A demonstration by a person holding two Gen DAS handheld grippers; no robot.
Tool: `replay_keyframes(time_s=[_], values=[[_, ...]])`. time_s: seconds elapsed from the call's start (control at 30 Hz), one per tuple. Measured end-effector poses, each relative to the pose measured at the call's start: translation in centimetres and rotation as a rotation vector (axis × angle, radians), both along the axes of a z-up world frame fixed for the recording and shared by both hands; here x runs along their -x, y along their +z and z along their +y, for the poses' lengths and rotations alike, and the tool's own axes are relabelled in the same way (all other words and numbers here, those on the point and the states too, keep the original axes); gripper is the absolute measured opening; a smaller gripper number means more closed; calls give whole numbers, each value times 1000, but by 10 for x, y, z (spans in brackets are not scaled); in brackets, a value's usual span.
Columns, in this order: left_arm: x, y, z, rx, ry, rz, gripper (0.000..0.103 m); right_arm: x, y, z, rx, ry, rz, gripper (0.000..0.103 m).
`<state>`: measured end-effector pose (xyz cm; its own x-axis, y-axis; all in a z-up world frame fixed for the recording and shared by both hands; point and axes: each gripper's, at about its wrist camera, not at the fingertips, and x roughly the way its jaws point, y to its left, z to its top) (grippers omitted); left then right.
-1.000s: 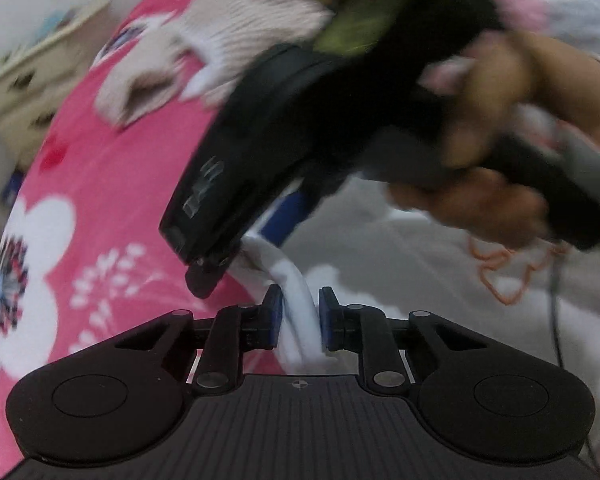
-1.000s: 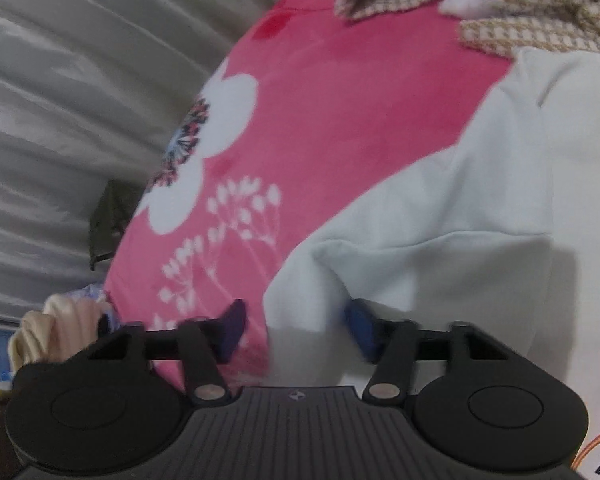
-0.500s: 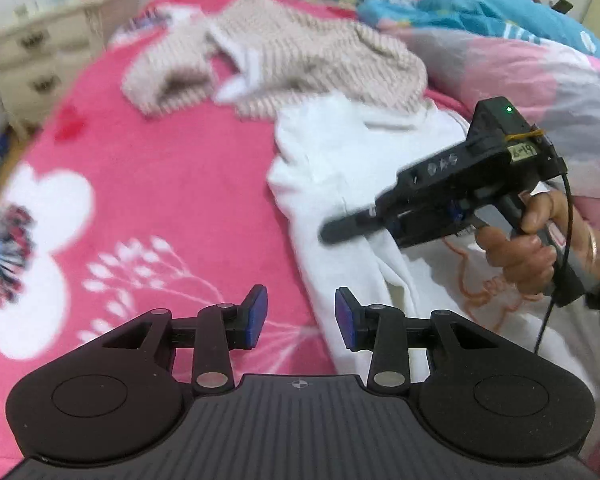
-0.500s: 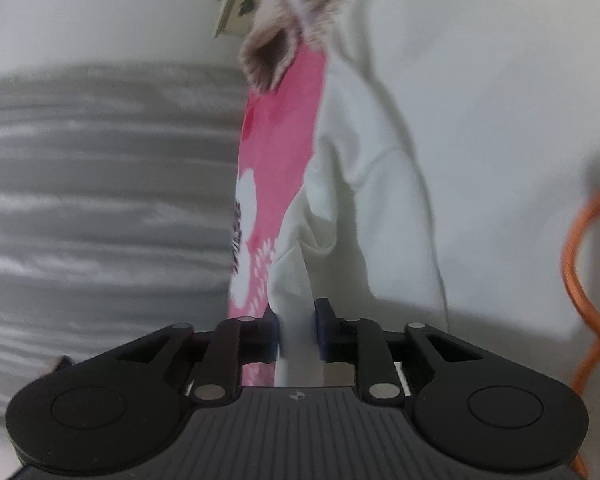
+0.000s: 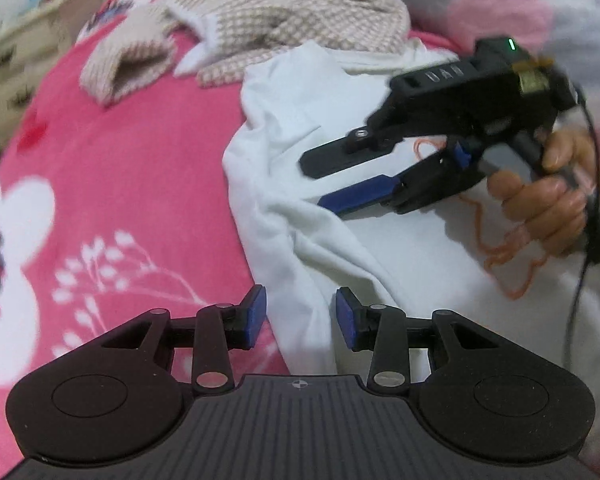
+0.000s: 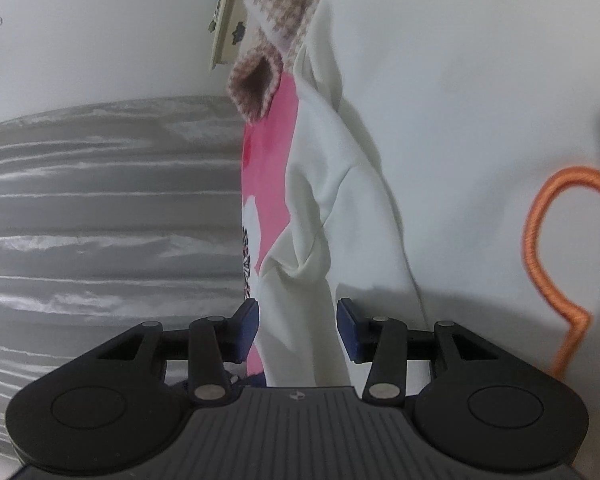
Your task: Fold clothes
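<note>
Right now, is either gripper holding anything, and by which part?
Nothing is held. Left gripper and right gripper both have open jaws, the white shirt loose between them.

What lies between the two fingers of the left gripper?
In the left wrist view, a fold of the white sweatshirt runs between the left gripper's open fingers, unclamped.

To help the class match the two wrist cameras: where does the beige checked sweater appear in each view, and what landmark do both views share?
Left wrist view: the beige checked sweater lies at top centre, on the pink bedspread, overlapping the white sweatshirt's far edge.
Right wrist view: the sweater sits at top centre, one open cuff pointing down.
Shared landmark: the orange embroidered outline on the sweatshirt.
</note>
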<state>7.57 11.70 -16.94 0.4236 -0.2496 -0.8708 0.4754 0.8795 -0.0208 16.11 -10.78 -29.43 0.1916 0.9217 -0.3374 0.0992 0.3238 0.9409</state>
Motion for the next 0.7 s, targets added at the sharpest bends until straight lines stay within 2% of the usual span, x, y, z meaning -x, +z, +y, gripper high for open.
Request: replay_keyframes(time_s=[0.1,0.23,0.3,0.37,0.47,0.57,0.63,0.7], values=[[-2,-4,-13,-78,-20,-46,41,0,2,2,7,11,-12,47],[-11,-8,-9,-162,45,-138,41,1,3,1,14,11,-20,47],[-15,-3,5,-169,110,-172,41,3,4,0,18,10,-26,47],[-18,2,22,-135,172,-159,40,7,9,-2,47,19,-52,47],[-20,3,41,-107,225,-118,37,15,24,2,136,56,-147,47],[-23,-2,52,-90,257,-70,37,26,45,21,235,122,-303,43],[-25,-4,57,-74,269,-42,38,35,52,40,365,186,-433,42],[-26,-4,65,-58,298,-11,40,46,56,59,510,250,-565,36]])
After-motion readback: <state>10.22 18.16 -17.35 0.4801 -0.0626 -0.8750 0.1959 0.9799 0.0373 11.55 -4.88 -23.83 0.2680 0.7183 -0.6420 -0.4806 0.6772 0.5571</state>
